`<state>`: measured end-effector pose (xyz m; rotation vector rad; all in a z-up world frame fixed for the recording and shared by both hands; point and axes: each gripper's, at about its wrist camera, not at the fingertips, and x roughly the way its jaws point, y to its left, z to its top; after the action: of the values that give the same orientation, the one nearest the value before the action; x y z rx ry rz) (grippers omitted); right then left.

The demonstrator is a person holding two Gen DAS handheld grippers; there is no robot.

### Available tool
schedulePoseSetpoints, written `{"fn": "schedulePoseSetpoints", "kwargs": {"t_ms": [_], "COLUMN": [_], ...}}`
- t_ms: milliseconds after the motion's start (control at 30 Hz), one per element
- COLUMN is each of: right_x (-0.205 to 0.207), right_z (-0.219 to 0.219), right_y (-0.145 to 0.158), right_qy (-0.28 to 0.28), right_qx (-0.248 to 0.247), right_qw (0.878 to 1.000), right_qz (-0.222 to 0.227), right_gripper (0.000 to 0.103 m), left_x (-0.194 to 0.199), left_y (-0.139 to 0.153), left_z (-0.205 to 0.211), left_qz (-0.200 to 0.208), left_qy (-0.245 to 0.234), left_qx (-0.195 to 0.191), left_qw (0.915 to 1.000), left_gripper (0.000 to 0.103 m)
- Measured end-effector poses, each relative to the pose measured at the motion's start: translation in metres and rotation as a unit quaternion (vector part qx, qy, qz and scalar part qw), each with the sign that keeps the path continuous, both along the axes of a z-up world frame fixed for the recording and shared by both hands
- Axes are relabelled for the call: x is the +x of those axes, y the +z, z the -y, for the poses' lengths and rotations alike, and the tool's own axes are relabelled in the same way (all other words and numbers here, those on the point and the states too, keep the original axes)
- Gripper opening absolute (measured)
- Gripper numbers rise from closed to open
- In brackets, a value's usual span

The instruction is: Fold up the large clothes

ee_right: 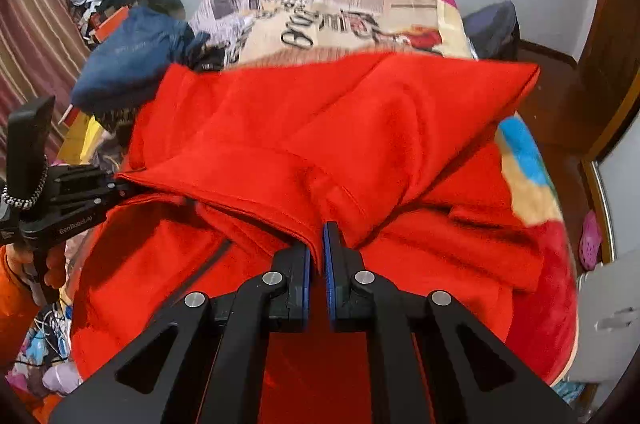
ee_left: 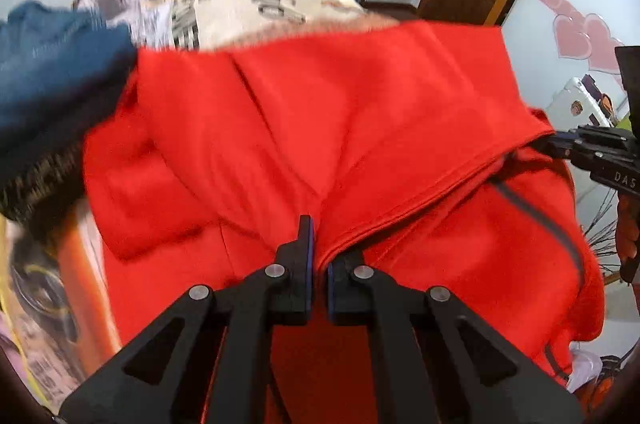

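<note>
The red fleece (ee_left: 320, 128) lies spread over the bed (ee_right: 344, 8), filling the middle of both wrist views, with a blue garment (ee_right: 132, 56) bunched beside it at ten o'clock in the right view.

Both claws grip the same hemmed edge (ee_left: 420, 196) of the fleece. The left gripper (ee_left: 318, 264) has its jaws pinched nearly shut on the fold at the hem's near end. The right gripper (ee_right: 318, 252) is likewise pinched almost closed on the hem where the fold bunches between its pads. Each claw also shows in the other's view: the right one at three o'clock in the left view (ee_left: 560, 144), the left one at nine o'clock in the right view (ee_right: 124, 188).

What matters for the coming move is that the hem runs straight between the two claws, so the held edge's long axis lies across the bed, from nine to three. The rest of the cloth stretches away toward twelve o'clock, ahead of both claws. Neither hand is nearer; they share the edge, so it would likely have to travel as one line.
</note>
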<state>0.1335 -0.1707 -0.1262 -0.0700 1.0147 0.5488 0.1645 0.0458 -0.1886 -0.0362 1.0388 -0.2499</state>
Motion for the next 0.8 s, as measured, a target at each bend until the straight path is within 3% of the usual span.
{"fn": "schedulePoseSetpoints", "kwargs": {"t_ms": [133,200,233,267,400,500,667,800], "right_x": [-0.006,-0.008,-0.008,-0.009,-0.010,-0.012,-0.013,0.002], "right_z": [-0.001,0.000,0.001,0.001,0.012,0.020,0.027,0.030], "right_y": [-0.003,-0.001,0.000,0.000,0.008,0.017,0.039,0.050], "right_qy": [0.001,0.003,0.005,0.006,0.007,0.005,-0.008,-0.034], "right_qx": [-0.012,-0.010,-0.013,-0.015,-0.012,-0.007,-0.003,0.022], "right_qw": [1.000,1.000,1.000,1.000,1.000,1.000,1.000,0.999], "right_qz": [0.007,0.006,0.001,-0.003,-0.018,-0.024,0.008,0.033], "right_gripper": [0.006,0.008,0.008,0.010,0.025,0.027,0.030,0.044], "left_x": [-0.014,-0.018,-0.019,-0.021,-0.027,-0.029,-0.025,-0.010], "left_y": [-0.003,-0.003,-0.003,-0.002,0.006,0.023,0.056,0.074], "left_z": [0.005,0.004,0.003,0.000,-0.018,-0.028,-0.030,-0.025], "left_qz": [0.005,-0.003,-0.005,-0.001,0.002,0.017,0.062,0.094], "left_qy": [-0.008,-0.009,-0.004,0.003,0.019,0.027,0.021,0.027], "left_qx": [0.014,0.024,0.031,0.041,0.035,0.028,0.043,0.045], "left_qw": [0.9999,0.9997,0.9995,0.9992,0.9992,0.9991,0.9969,0.9942], "left_gripper": [0.010,0.025,0.042,0.052,0.058,0.060,0.060,0.066]}}
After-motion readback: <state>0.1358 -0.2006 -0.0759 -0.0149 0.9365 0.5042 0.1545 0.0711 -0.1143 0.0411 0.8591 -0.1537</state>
